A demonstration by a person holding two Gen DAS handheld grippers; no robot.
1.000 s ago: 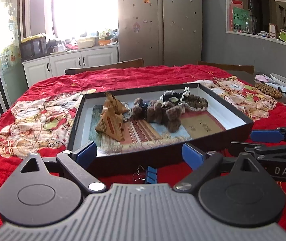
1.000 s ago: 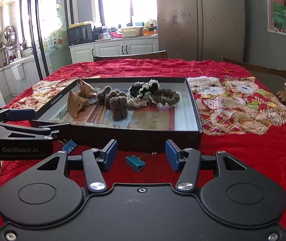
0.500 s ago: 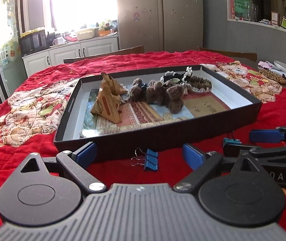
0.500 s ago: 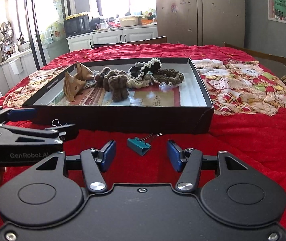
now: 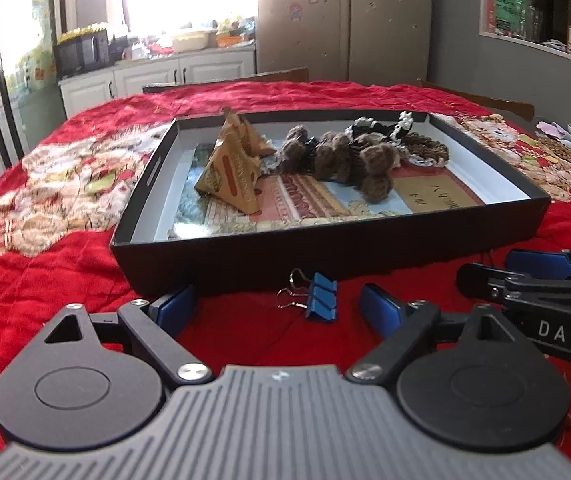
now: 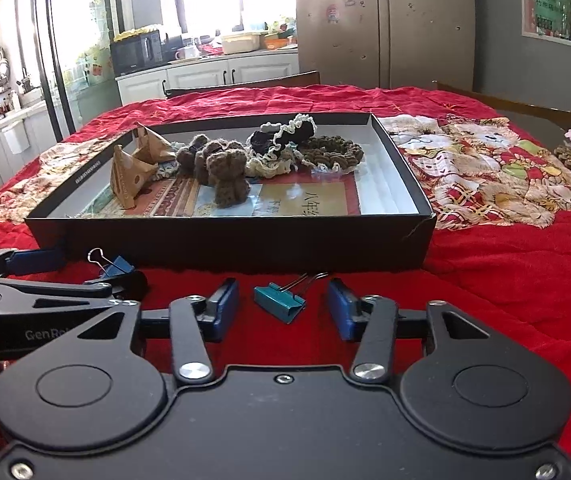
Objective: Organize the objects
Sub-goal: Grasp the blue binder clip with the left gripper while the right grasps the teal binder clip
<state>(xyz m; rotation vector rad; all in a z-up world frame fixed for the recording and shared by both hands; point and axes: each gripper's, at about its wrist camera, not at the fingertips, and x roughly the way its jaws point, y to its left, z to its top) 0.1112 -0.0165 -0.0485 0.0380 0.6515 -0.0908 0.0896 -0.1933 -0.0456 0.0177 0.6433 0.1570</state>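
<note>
Red quilted cloth point(image 5: 65, 280) covers the table in a kitchen, and on it sits a shallow black cardboard box point(image 5: 325, 248) just ahead of both tongs. Left gripper point(image 5: 273, 306) has its jaws wide and closing, with a blue metal binder clip point(image 5: 319, 297) lying on the cloth between its blue pads, nearer the right-hand pad — neither pad touches it. Right gripper point(image 6: 283, 310) is also closing; a teal metal binder clip point(image 6: 279, 302) lies between its pads, wire handles pointing toward the box, and the pads stand clear of it on both sides. Beyond the tongs, inside the box, rest folded brown paper pyramids point(image 5: 231, 178), fuzzy brown crocheted pieces point(image 6: 225, 172) and a dark ruffled crochet ring point(image 6: 331, 151) — all toward its far wall.
</note>
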